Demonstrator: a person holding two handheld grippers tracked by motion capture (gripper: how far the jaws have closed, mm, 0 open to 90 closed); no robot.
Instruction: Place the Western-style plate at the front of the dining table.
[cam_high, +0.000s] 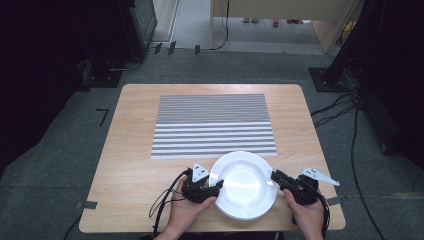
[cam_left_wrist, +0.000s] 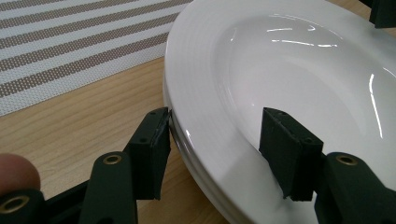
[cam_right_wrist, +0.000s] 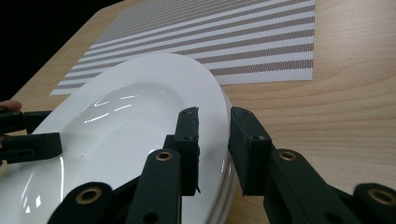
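Observation:
A white plate (cam_high: 245, 185) sits at the near edge of the table, on top of at least one more like it; stacked rims show in the left gripper view (cam_left_wrist: 280, 70) and the right gripper view (cam_right_wrist: 130, 116). My left gripper (cam_high: 216, 189) straddles the plate's left rim (cam_left_wrist: 215, 140). One jaw touches the outer edge, the other hangs over the bowl with a gap, so it is open. My right gripper (cam_high: 275, 177) is shut on the plate's right rim (cam_right_wrist: 214, 135), with one jaw on top and one outside.
A striped grey-and-white placemat (cam_high: 214, 125) lies flat in the middle of the wooden table (cam_high: 130, 150), just beyond the plates. Bare wood lies to either side. Cables trail on the carpet to the right of the table.

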